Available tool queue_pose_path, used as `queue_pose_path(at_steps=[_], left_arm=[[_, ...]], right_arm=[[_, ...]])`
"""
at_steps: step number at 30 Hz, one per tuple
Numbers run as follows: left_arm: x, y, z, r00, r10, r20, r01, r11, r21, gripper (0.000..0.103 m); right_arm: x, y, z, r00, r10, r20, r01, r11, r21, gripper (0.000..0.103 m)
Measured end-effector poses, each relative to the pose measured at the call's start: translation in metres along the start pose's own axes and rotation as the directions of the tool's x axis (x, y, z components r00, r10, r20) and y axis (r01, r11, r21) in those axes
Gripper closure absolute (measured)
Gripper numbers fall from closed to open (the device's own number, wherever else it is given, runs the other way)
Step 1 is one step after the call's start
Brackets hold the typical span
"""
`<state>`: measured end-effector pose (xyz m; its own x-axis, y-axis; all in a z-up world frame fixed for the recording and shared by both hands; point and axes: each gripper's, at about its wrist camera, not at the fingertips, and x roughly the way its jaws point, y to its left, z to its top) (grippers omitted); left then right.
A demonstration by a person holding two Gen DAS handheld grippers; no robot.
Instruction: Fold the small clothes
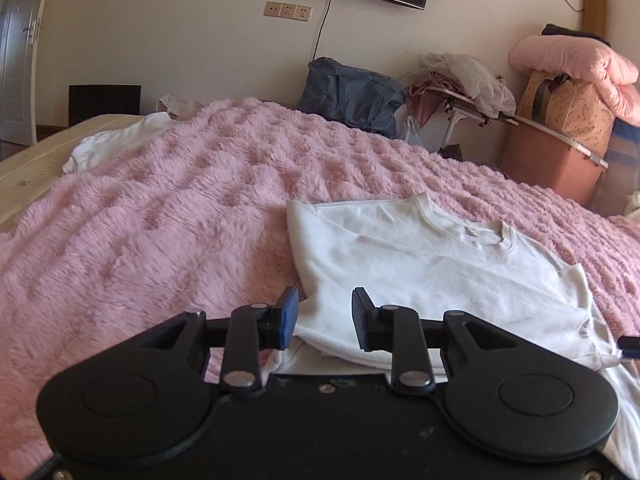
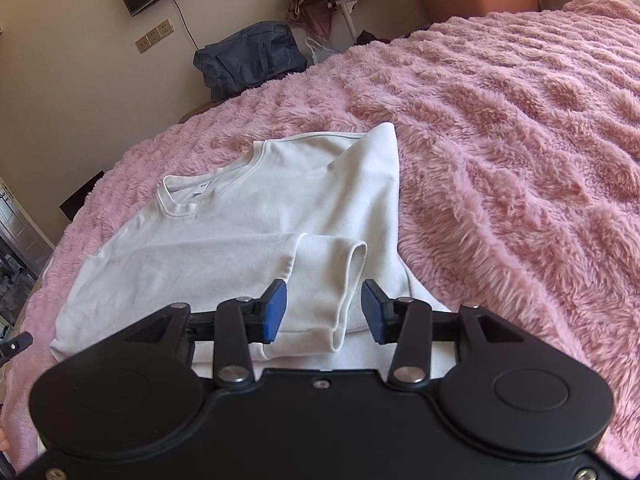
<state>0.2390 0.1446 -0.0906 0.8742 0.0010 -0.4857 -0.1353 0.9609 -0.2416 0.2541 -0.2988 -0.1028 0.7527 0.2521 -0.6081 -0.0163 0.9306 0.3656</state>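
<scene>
Left hand-held gripper (image 1: 325, 316): jaws partly open, holding nothing.
Right hand-held gripper (image 2: 324, 311): partly open, empty, over the folded sleeve (image 2: 328, 280).
Shirt (image 2: 248, 224): lies on the pink blanket (image 2: 500, 140), sides folded in.
Next, likely: pinch both hem corners evenly, lift towards the collar (image 2: 180, 196), keep edges aligned.

Matte black all over on the left claw (image 1: 325, 316): two round housings, flat link arms pinned with silver rivets, small screws along the body, blue pads on the fingertips (image 1: 289, 318). The right claw (image 2: 324, 308) matches it, blue pads (image 2: 276, 312) included.
</scene>
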Motion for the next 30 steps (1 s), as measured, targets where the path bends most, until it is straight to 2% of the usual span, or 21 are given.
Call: queue_pose_path(at_steps=[2,4,5,6,7,11,14,17,20,22,23,24,26,30], left_arm=[[0.015,-0.003,0.005,0.999,-0.041,-0.013,0.040,0.998,-0.048,0.073],[0.029,-0.005,0.005,0.998,-0.051,-0.036,0.048,0.995,-0.088,0.073],[0.037,-0.004,0.005,0.997,-0.054,-0.056,0.048,0.993,-0.104,0.073],[0.045,-0.003,0.004,0.996,-0.043,-0.077,0.034,0.992,-0.122,0.073],[0.051,-0.002,0.003,0.995,-0.030,-0.093,0.017,0.991,-0.135,0.073],[0.069,0.007,-0.009,0.990,0.028,-0.141,-0.048,0.990,-0.135,0.073],[0.074,0.013,-0.022,0.989,0.018,-0.147,-0.038,0.990,-0.137,0.072],[0.075,0.011,-0.020,0.987,0.026,-0.159,-0.044,0.993,-0.112,0.072],[0.070,0.016,-0.008,0.985,-0.002,-0.174,-0.027,0.986,-0.164,0.072],[0.054,0.016,0.002,0.987,-0.032,-0.159,0.000,0.981,-0.193,0.072],[0.044,0.014,0.007,0.988,-0.044,-0.147,0.015,0.981,-0.193,0.072],[0.032,0.012,0.012,0.989,-0.058,-0.138,0.031,0.982,-0.186,0.071],[0.006,0.005,0.019,0.988,-0.082,-0.134,0.060,0.985,-0.164,0.067],[-0.052,-0.008,0.021,0.976,-0.123,-0.177,0.104,0.988,-0.114,0.058]], right_arm=[[0.006,-0.001,-0.007,0.999,0.017,-0.033,-0.016,1.000,0.019,0.059],[0.013,-0.002,-0.011,0.998,0.029,-0.051,-0.027,0.999,0.042,0.061],[0.018,-0.002,-0.014,0.998,0.031,-0.063,-0.027,0.998,0.060,0.066],[0.022,-0.003,-0.015,0.997,0.027,-0.074,-0.022,0.997,0.073,0.084],[0.025,-0.004,-0.017,0.996,0.035,-0.078,-0.027,0.995,0.094,0.094],[0.012,-0.004,-0.020,0.997,0.056,-0.048,-0.051,0.994,0.096,0.094],[0.010,-0.008,-0.027,0.997,0.034,-0.064,-0.029,0.997,0.071,0.095],[0.019,-0.012,-0.033,0.996,0.028,-0.083,-0.022,0.997,0.074,0.095],[0.024,-0.013,-0.032,0.996,0.018,-0.093,-0.009,0.995,0.100,0.095],[0.020,-0.015,-0.029,0.995,0.018,-0.101,-0.005,0.993,0.122,0.092],[0.015,-0.015,-0.026,0.995,0.024,-0.100,-0.010,0.990,0.143,0.083],[0.008,-0.015,-0.024,0.995,0.020,-0.096,-0.005,0.988,0.152,0.079],[-0.009,-0.012,-0.021,0.997,0.018,-0.077,-0.008,0.990,0.138,0.078],[-0.054,-0.001,-0.019,0.998,0.039,-0.056,-0.034,0.996,0.077,0.074]])
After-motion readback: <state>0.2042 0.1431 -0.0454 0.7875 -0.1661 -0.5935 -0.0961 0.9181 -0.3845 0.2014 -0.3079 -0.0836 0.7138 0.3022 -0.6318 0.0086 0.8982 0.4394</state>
